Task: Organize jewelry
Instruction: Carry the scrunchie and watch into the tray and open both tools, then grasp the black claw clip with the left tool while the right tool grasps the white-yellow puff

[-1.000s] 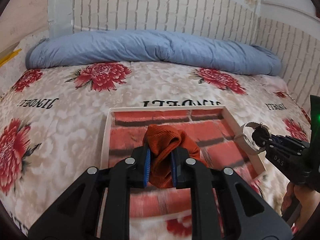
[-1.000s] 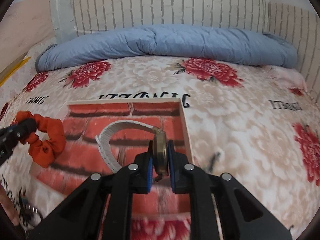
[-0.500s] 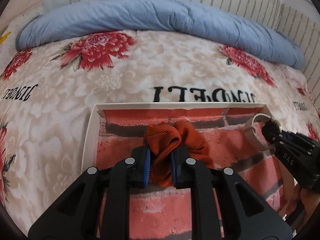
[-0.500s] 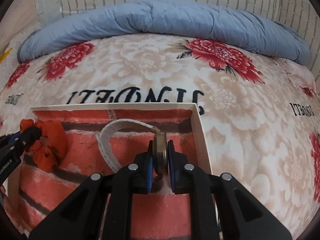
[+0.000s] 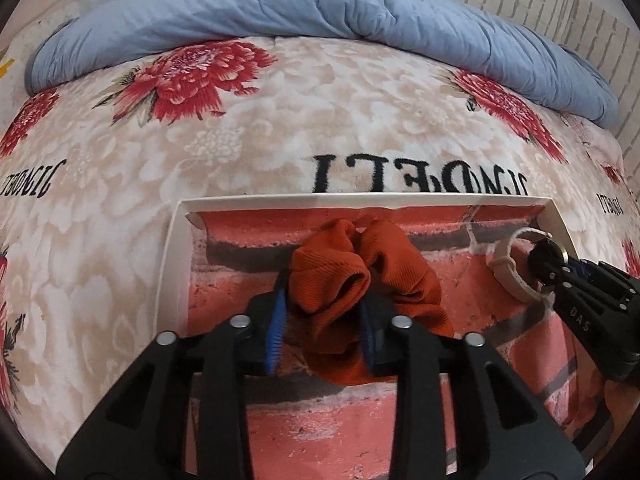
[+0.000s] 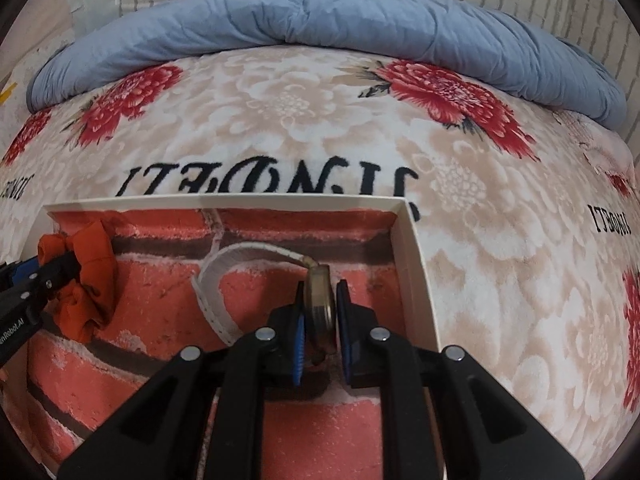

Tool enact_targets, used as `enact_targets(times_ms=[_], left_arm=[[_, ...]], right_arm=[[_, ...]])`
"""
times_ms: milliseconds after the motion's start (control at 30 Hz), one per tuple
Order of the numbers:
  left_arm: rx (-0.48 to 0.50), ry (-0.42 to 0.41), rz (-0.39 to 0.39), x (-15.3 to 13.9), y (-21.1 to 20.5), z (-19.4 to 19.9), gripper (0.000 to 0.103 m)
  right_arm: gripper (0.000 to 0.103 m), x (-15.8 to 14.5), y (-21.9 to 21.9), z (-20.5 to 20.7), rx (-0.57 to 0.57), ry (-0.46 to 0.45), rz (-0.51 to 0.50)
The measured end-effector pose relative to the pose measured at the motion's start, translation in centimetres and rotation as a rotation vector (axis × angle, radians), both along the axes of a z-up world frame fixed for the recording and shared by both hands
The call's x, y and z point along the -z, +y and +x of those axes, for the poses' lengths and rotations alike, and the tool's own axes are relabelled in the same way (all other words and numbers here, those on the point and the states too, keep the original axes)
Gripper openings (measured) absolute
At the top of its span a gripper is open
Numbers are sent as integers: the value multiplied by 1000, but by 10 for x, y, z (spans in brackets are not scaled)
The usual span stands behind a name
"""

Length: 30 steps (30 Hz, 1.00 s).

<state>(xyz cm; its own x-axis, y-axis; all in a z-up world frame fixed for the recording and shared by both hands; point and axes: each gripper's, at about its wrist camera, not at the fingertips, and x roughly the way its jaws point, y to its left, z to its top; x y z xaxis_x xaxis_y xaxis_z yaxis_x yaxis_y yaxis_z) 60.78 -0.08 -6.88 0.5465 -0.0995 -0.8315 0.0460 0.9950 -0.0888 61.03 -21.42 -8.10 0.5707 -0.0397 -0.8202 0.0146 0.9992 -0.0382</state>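
Left claw [image 5: 323,322] has just been opening up, so its pads sit loose around the orange scrunchie [image 5: 360,300], which rests on the tray [image 5: 172,264] floor near the far edge. Right claw [image 6: 319,322] is pinched on the watch [image 6: 318,300], over by the tray's far right corner.

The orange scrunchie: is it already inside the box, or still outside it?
Inside. The orange scrunchie sits within the white walls of the box, over its brick-patterned floor, between the left gripper's just-opening jaws.
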Motion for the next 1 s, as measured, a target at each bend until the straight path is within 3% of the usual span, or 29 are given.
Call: enact_targets(times_ms=[67, 133, 333, 400, 500, 700, 1000], left_arm=[[-4, -12, 2, -3, 2, -4, 46], [0, -29, 1, -7, 4, -9, 48], [14, -86, -14, -29, 12, -39, 67], [22, -137, -1, -43, 15, -57, 80], [32, -207, 16, -62, 21, -87, 88], [37, -290, 21, -93, 42, -151, 98], [21, -379, 26, -119, 80, -250, 98]], right_arm=[[19, -3, -2, -2, -3, -7, 12], [35, -8, -3, -5, -11, -23, 17], [40, -42, -8, -30, -10, -103, 41], [49, -51, -9, -43, -14, -131, 33], [56, -66, -10, -69, -20, -180, 15], [70, -88, -21, -128, -32, -244, 74], [75, -111, -25, -224, -45, -332, 45]])
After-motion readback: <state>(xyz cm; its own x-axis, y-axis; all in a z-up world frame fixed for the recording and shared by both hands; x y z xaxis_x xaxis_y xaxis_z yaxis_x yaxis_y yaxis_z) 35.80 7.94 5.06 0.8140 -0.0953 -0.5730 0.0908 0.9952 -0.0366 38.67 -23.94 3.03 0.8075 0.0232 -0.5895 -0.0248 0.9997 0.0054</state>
